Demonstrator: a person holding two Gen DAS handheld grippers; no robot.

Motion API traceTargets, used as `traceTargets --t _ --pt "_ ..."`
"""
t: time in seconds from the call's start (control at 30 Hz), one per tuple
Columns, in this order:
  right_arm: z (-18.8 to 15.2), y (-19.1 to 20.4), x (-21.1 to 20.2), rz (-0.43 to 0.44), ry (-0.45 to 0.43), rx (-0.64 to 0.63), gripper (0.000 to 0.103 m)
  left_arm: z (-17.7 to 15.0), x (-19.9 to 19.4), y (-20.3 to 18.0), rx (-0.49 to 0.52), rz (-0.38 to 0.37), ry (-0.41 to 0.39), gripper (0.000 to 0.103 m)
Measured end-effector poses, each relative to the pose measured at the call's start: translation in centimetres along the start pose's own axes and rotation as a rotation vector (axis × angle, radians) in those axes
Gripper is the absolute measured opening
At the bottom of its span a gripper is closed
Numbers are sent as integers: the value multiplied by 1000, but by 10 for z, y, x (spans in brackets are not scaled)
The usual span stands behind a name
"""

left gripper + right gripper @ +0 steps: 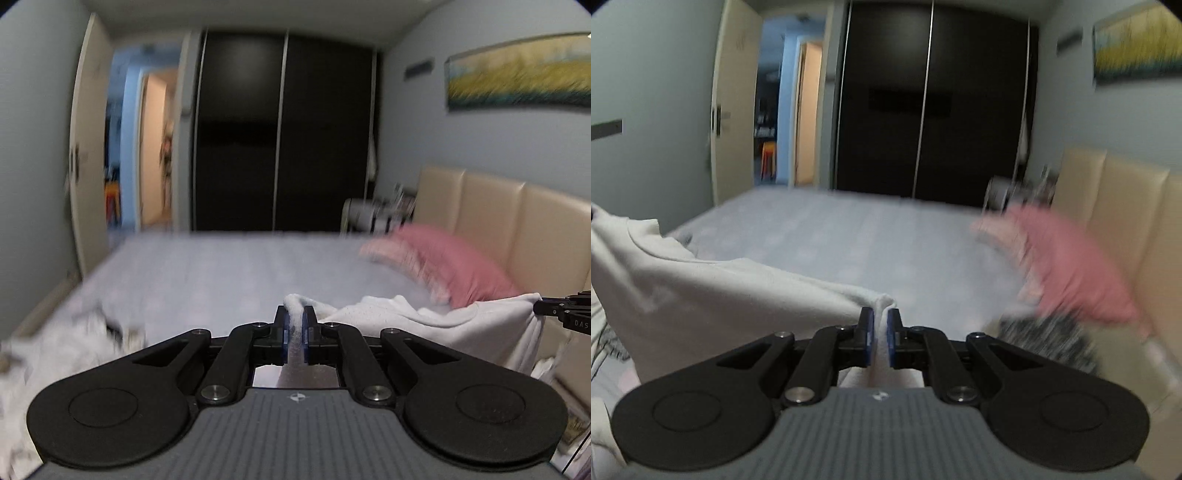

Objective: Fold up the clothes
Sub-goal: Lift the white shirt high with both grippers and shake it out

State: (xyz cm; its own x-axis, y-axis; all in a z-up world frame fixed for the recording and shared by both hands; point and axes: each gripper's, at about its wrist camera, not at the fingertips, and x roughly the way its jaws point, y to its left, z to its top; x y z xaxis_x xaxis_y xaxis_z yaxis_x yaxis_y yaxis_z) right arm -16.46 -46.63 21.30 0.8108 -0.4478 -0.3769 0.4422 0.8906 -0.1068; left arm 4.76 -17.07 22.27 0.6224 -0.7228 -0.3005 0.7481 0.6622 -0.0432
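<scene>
The left gripper (294, 320) had its fingers (284, 328) squeezed tight on a bunched edge of a white shirt (436, 325). A little puff of the cloth stuck out past the fingertips, and more of it ran back between them. From there the shirt stretched off to the right of those fingers. Its far corner was pinched by the right gripper (539, 307), which only peeked in at the edge of the left view.

In the right view, the right gripper (880, 320) had its fingers (867, 332) clamped on the shirt (701, 291) too. The cloth spread out to the left of them and hung down in a wide sheet with soft folds.

Past both sets of fingers lay a bed (221, 273) with a pale cover. A pink pillow (450, 262) leaned on the cream headboard (517, 221), ahead and to the right of the fingers. Some more white clothes (55, 354) lay in a blurry heap on the bed, low and to the left of the left fingers. Far ahead stood a dark wardrobe (280, 129), and a painting (517, 77) hung on the wall above the headboard.
</scene>
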Motion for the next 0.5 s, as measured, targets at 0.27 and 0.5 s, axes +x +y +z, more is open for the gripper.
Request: traceTargets --t 0.27,0.5 --pt "66 0 -132 -114 -332 -26 8 65 -94 -30 31 -22 -244 5" --pt "72 0 -220 -148 -496 -11 8 75 -156 -48 38 -44 -343 5"
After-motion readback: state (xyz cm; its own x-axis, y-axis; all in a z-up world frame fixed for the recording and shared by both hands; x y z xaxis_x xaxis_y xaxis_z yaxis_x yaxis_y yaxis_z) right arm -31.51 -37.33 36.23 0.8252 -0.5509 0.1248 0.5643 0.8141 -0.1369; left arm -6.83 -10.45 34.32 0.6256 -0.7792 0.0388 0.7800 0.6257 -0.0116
